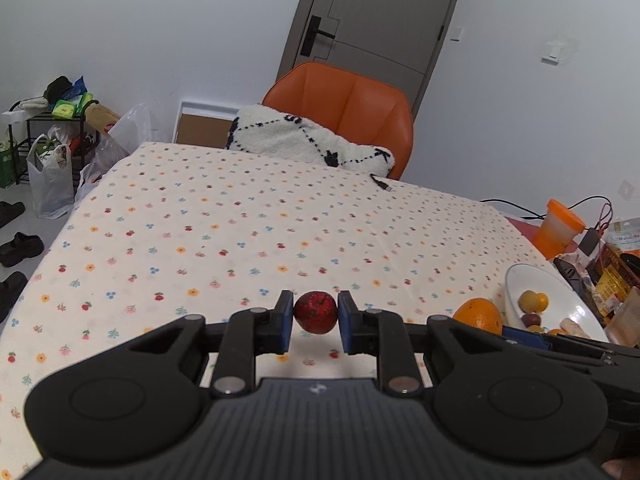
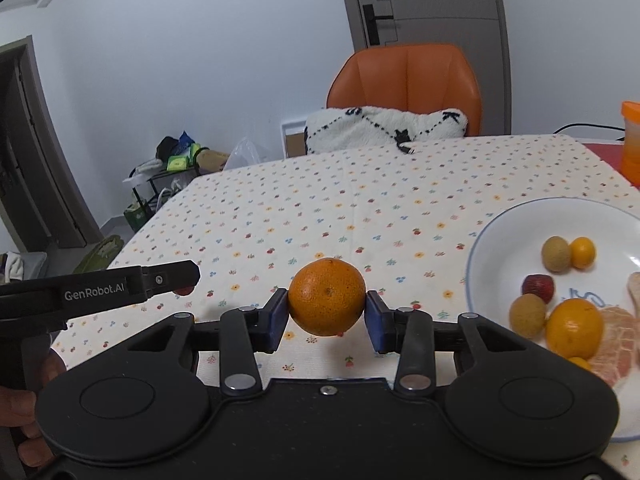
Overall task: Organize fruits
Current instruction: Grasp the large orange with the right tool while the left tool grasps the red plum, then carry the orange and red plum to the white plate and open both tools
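Currently both tongs are loaded. Left tongs clamped on a small red fruit, held just above the surface near its near edge. Right tongs clamped on an orange, also lifted off the cloth, just beside the white plate at the right edge.

Plate already holds several pieces: two brownish round fruits, a dark red one, two or three small orange ones, peeled citrus segments. No other loose fruit visible on the surface, though the near-right corner is partly hidden by the rigs.

Judgement: task mostly done. Remaining: drop these two onto the plate; the orange is closer.
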Tool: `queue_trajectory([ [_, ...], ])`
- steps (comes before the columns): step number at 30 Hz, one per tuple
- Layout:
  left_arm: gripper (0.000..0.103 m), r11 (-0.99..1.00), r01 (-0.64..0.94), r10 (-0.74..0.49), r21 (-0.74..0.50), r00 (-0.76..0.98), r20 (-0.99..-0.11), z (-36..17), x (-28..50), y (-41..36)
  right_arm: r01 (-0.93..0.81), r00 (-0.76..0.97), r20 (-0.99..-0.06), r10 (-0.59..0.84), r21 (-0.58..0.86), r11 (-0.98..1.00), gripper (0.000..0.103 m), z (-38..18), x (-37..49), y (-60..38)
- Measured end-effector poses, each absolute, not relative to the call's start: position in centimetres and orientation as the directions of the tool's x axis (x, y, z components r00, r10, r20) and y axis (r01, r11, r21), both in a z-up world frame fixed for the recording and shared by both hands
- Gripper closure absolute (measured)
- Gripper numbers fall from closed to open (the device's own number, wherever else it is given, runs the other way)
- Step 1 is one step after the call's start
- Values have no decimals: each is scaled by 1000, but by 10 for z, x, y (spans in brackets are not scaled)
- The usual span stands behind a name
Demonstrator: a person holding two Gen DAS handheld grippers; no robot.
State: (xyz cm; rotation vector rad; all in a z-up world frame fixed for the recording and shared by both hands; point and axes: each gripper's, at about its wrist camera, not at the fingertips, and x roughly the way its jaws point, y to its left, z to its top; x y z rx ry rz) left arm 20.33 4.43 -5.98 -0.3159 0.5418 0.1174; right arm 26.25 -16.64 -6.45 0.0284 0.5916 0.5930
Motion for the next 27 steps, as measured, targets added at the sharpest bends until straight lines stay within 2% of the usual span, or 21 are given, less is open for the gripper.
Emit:
queue_trajectory([
  [27, 81, 963, -85, -46, -256, 883, -467, -36, 198, -13, -451, 746, -437, 503, 224, 864, 64, -43, 243, -233],
])
